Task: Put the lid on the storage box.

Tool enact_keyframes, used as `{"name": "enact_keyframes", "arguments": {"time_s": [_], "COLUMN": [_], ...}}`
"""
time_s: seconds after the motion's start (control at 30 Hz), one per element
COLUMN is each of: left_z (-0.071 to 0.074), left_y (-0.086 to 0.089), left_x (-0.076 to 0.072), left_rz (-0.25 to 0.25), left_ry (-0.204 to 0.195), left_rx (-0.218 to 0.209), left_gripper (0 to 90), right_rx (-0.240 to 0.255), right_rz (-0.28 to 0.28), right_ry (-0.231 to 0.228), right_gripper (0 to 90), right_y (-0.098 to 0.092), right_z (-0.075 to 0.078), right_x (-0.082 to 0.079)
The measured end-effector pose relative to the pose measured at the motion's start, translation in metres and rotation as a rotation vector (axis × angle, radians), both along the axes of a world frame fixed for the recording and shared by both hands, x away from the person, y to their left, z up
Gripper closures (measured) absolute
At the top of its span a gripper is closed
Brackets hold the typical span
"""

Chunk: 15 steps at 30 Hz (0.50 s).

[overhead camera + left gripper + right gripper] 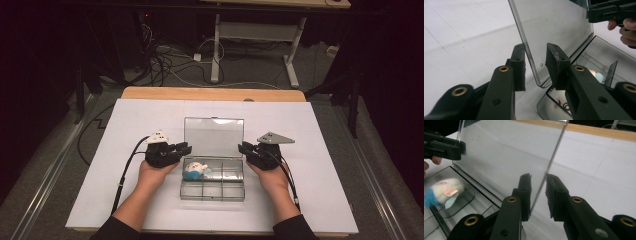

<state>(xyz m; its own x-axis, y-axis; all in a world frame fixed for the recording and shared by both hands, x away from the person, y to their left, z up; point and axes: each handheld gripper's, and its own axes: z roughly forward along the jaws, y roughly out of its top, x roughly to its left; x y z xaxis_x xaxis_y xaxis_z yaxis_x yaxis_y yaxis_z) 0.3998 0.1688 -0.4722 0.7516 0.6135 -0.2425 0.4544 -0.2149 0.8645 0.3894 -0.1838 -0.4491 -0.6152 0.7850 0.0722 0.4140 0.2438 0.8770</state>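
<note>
White paper covers your tabletop (125, 150); the clear compartment box (212, 192) holds a small plush toy (194, 171), and both grippers' fingers straddle its raised lid (214, 137), unclamped.

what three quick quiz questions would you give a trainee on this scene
1. True or false: the clear box's lid stands open.
2. Which thing lies in the box's tray: A a blue and white plush toy, B a spoon, C a battery?
3. What passes between the jaws of the left gripper and of the right gripper?

Key: 1 true. 2 A, the plush toy. 3 A side edge of the lid, one each.
</note>
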Motion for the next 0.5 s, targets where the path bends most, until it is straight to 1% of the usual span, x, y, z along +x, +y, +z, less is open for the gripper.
{"name": "enact_keyframes", "arguments": {"time_s": [0.03, 0.13, 0.3, 0.37, 0.5], "left_z": [0.001, 0.003, 0.004, 0.005, 0.007], "left_y": [0.000, 0.000, 0.001, 0.001, 0.001], "left_x": [-0.001, -0.003, -0.006, -0.007, -0.010], "left_rz": [0.000, 0.001, 0.000, -0.002, -0.002], "left_ry": [-0.005, -0.020, -0.031, -0.035, -0.043], "left_rx": [-0.002, 0.010, 0.016, 0.018, 0.023], "left_gripper": [68.9, 70.9, 72.2, 72.4, 74.1], "right_rx": [-0.004, -0.006, -0.020, -0.034, -0.032], "right_rz": [-0.002, 0.003, -0.001, 0.006, 0.023], "right_ry": [-0.007, -0.021, -0.046, -0.060, -0.077], "right_gripper": [75.4, 75.4, 77.8, 78.8, 82.2], "right_y": [-0.001, -0.003, -0.008, -0.008, -0.008], "right_z": [0.000, 0.001, 0.002, 0.002, 0.003], "right_x": [-0.002, -0.008, -0.019, -0.023, -0.031]}}
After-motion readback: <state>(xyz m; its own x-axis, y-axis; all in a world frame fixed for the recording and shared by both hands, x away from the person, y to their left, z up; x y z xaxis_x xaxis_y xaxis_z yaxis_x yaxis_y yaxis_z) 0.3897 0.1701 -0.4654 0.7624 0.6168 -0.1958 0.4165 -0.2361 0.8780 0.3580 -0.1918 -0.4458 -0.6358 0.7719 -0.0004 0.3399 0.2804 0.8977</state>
